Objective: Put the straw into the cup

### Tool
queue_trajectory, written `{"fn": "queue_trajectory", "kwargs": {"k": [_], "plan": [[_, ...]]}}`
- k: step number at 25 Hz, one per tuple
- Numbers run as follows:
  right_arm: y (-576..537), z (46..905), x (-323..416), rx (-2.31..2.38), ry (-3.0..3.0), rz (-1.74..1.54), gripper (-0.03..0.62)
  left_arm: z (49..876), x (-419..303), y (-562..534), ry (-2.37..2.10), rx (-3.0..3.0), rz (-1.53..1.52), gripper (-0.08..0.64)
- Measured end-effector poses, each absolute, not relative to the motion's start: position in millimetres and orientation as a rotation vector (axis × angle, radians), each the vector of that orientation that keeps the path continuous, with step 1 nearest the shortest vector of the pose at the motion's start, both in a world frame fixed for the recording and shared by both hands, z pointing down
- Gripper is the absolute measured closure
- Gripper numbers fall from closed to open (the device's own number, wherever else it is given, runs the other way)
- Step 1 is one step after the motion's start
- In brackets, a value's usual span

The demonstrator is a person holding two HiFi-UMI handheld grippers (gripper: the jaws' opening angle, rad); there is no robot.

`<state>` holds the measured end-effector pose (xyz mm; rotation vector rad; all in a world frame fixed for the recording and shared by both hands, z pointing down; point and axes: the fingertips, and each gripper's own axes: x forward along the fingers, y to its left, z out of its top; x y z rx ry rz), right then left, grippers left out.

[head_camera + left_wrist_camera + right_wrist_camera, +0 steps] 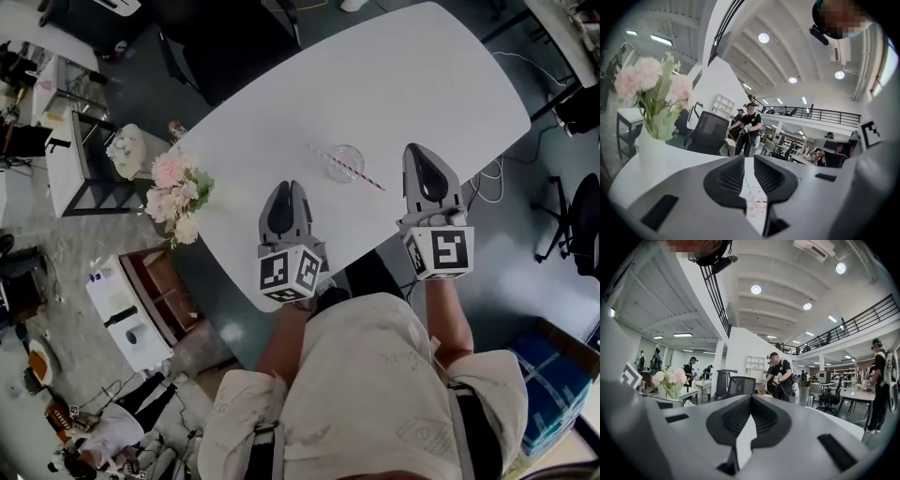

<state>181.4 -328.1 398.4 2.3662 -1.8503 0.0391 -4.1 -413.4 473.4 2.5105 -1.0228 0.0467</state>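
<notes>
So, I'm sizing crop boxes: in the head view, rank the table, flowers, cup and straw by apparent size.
1. table
2. flowers
3. cup and straw: not ranked, as the straw looks longer but far thinner than the cup.

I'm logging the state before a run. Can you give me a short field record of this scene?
table: white
cup: clear, mid-table
straw: red-white striped, slanting across cup; unclear if inside
flowers: pink, at table's left edge
left gripper: jaws narrowly apart, empty
right gripper: jaws together, empty
</notes>
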Motion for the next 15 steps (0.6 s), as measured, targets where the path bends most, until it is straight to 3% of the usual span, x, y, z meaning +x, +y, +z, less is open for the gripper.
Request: {"fn": "queue_trajectory", "kwargs": {"k": [15], "plan": [[-240.4, 307.8, 100.2, 2.474, -1.804, -0.222, 0.591, 337.1, -62.9, -334.2, -1.017, 3.013, -0.098, 0.511]]}}
